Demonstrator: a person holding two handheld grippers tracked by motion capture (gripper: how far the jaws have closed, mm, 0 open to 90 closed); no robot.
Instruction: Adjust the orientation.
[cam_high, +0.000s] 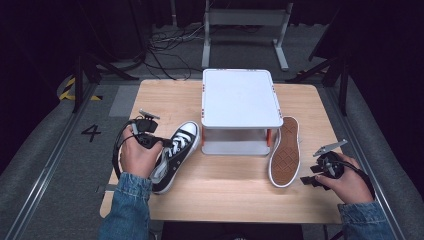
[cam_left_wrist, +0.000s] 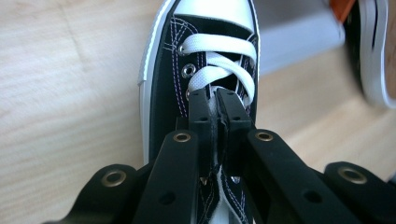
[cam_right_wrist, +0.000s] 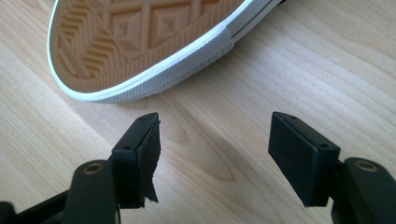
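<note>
A black high-top sneaker (cam_high: 176, 156) with white laces lies on the wooden table (cam_high: 225, 195), toe pointing toward the white stand. My left gripper (cam_high: 164, 144) is shut on its upper by the laces; in the left gripper view the jaws (cam_left_wrist: 217, 100) pinch black fabric just behind the laced part of the sneaker (cam_left_wrist: 205, 46). A second sneaker (cam_high: 285, 152) lies sole-up at the right of the stand. My right gripper (cam_high: 307, 180) hovers open just short of its heel; in the right gripper view the tan sole (cam_right_wrist: 140, 37) sits beyond the open gripper (cam_right_wrist: 215, 140), untouched.
A white two-level stand (cam_high: 240, 97) with orange fittings occupies the table's back centre, its lower shelf (cam_high: 232, 147) facing me. Bare wood spans the front between the shoes. Cables and metal frame legs (cam_high: 280, 50) lie on the floor behind the table.
</note>
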